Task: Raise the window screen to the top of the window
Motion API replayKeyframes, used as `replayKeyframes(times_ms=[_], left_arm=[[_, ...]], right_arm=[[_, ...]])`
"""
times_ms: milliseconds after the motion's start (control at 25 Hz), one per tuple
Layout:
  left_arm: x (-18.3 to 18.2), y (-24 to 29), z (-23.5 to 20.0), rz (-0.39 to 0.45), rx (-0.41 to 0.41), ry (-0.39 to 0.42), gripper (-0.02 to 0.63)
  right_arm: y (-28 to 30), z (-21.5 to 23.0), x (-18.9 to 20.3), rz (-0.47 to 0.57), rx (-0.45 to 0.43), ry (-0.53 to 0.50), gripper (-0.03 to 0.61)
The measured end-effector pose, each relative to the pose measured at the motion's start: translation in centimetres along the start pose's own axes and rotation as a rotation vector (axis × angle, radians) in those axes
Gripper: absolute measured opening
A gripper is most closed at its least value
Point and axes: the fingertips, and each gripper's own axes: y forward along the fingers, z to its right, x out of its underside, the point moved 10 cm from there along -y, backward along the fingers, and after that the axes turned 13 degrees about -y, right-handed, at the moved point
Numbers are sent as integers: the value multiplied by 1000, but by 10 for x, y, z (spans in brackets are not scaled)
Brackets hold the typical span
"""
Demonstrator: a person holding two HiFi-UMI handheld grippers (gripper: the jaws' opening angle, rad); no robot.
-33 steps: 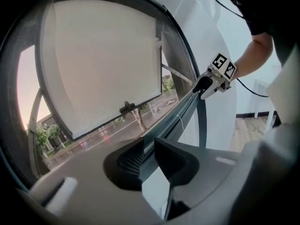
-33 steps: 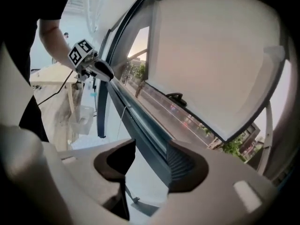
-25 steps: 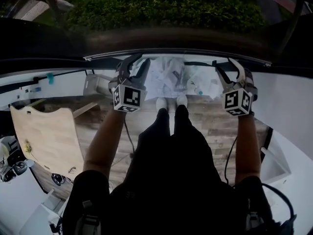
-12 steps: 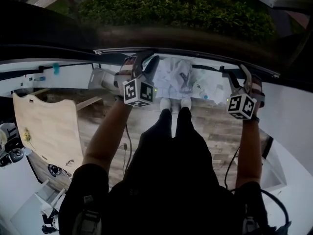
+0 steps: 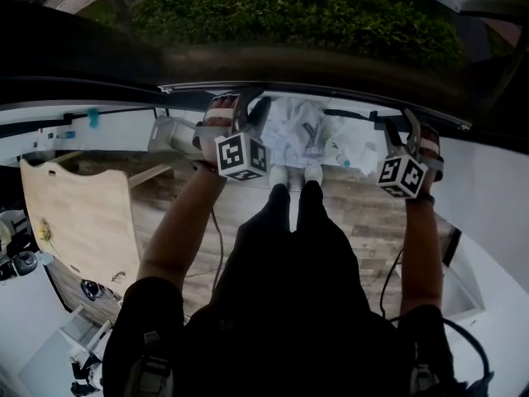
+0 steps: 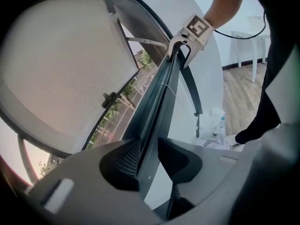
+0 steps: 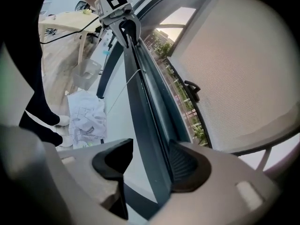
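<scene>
The person stands square to the window with both arms out, a tool on each side of the screen's bottom rail (image 5: 314,89), well apart from one another. That even spacing looks deliberate: lifted at two points, the long rail should rise level instead of tilting and jamming in its tracks.

The left tool (image 6: 149,156) is narrowed onto the rail. The dark bar runs straight up between its jaws, and the ribbed pad on the mesh side lies against it. The right tool (image 7: 150,165) mirrors it, ribbed pad against the outdoor face of the bar and the smooth jaw on the room side. On each tool the room-side jaw sits so near the bar that I can't quite see whether it presses, but I take both as clamped on the rail, not merely straddling it.

The screen mesh (image 6: 65,69) spreads pale and taut beyond the rail on the outdoor side, with the hedge (image 5: 289,11) outside past it. From the head view the rail sits at about the height of the raised hands. No view shows the top of the window, so I'd judge that the lift has some way to go.

The wooden counter (image 5: 78,222) stands to the person's left, and the left tool holds the rail beyond its far right corner. A heap of papers (image 5: 310,131) lies on the floor under the sill, just past the person's feet.
</scene>
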Motion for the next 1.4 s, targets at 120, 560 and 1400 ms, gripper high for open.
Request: replayKeyframes(times_ms=[120,560,1400], left_arm=[[4,5,3,3,-16,-4,106],[-4,-6,0,-11,-23,-48,86],[-46,-64,-40,82,-127,-2,51]], right_arm=[[5,-3,-1,-8,-11,23,232],[-7,3,-3,-12,-47,44,230],[-73,65,-10,27,45,53,190]])
